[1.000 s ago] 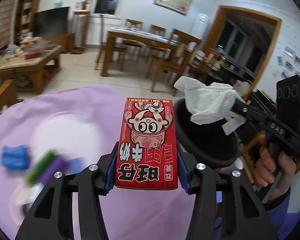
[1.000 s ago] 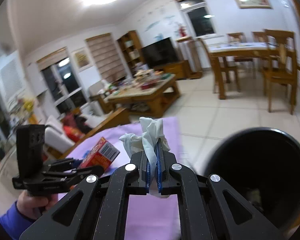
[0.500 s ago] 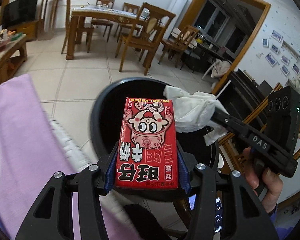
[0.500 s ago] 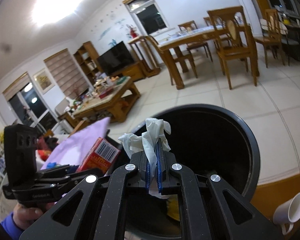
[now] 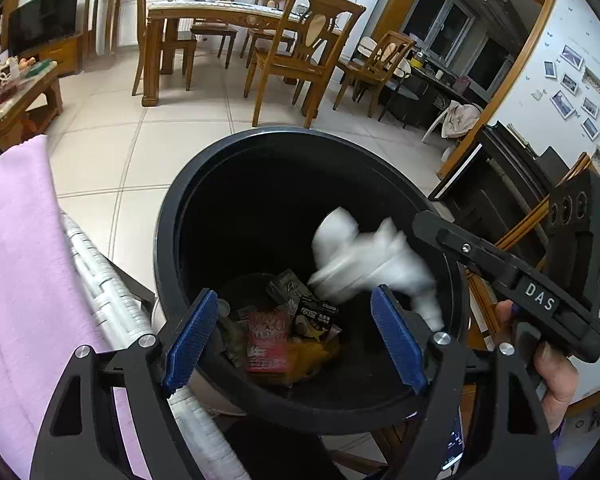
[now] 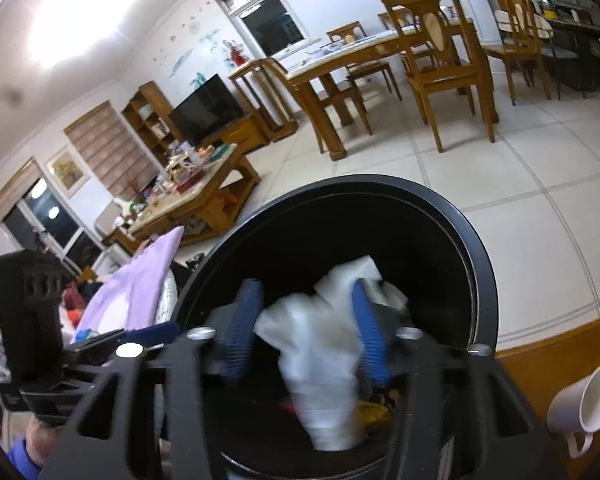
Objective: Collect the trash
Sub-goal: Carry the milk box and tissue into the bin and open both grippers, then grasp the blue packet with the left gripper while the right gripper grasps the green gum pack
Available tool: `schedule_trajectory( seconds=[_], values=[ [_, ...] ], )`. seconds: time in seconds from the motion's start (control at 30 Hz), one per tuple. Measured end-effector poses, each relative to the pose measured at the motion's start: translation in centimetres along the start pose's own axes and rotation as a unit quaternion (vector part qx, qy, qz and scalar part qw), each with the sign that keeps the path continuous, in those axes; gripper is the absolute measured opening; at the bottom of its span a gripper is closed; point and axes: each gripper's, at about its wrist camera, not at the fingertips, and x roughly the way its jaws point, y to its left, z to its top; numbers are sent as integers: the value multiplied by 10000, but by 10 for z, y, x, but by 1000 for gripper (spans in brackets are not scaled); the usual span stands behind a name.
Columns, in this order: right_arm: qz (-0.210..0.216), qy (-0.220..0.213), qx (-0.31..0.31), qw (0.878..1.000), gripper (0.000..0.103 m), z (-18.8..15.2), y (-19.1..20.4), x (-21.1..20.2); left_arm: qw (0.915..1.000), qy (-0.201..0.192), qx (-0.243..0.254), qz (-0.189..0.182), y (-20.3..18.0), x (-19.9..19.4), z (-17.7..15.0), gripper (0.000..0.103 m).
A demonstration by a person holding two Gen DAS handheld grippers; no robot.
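Now both tools (image 5: 296, 340) (image 6: 306, 332) just opened — tissue (image 6: 324, 360) loose; bin (image 5: 172, 216) below.

- Lilac cloth (image 5: 16, 248) draped at left, over a white woven edge (image 5: 112, 308).
- Pale tiled floor (image 5: 112, 136) behind.
- Wooden dining table (image 6: 360, 56) ringed by carved wooden chairs (image 5: 300, 52).
- Black flat television (image 6: 206, 108) on a wooden cabinet.
- Cluttered low wooden coffee table (image 6: 204, 188).
- White ceramic mug (image 6: 584, 404), tipped, lower right.

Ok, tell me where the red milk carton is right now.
The red milk carton lies at the bottom of the black bin, among the other wrappers, seen in the left wrist view between the open left gripper and its blue pads.
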Motion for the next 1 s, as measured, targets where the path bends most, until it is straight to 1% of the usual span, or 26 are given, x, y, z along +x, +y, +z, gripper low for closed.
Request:
schedule_trajectory(
  seconds=[0.03,0.07,0.13,0.3,0.4,0.47,0.57,0.67,0.73,0.8,0.83,0.87,0.9,0.93,0.97,1.0],
  values=[
    [-17,1,-15,10000,54,-5,6,-3,10000,-19,-38,-16,2,-4,-1,79],
    [-27,2,-27,10000,54,-3,11,-4,10000,-41,-66,-12,-2,-5,-1,79],
    [-23,1,-70,10000,54,-3,19,-3,9999,-104,-110,-12,3,-16,-3,79],
    [35,27,-304,9995,54,-4,51,2,9991,-340,-227,71,25,-49,-12,79],
    [119,86,-524,9985,54,-6,88,10,9977,-503,-398,198,48,-74,-22,79],
    [183,128,-663,9976,54,-8,109,17,9957,-634,-588,331,70,-95,-31,79],
    [322,222,-920,9950,61,-11,149,30,9912,-812,-878,566,107,-126,-44,79],
    [509,367,-1244,9902,61,-20,200,46,9842,-989,-1185,864,149,-161,-62,79],
    [633,488,-1446,9863,61,-27,230,57,9801,-1046,-1293,1086,174,-181,-74,79],
    [792,652,-1705,9800,61,-37,264,70,9779,-966,-1223,1395,201,-199,-86,79],
    [848,715,-1826,9769,63,-42,281,75,9775,-902,-1136,1534,210,-204,-89,79],
    [914,792,-1973,9729,70,-47,298,82,9766,-805,-980,1738,222,-210,-94,79],
    [973,847,-2084,9695,76,-51,311,85,9759,-706,-781,1910,232,-214,-98,83],
    [1073,934,-2252,9639,78,-57,331,91,9751,-644,-577,2041,240,-217,-100,84],
    [1167,1022,-2406,9582,83,-62,348,96,9745,-581,-382,2135,245,-218,-102,84],
    [1260,1140,-2616,9501,91,-70,369,104,9722,-455,-57,2296,250,-217,-105,84]
  ],
)
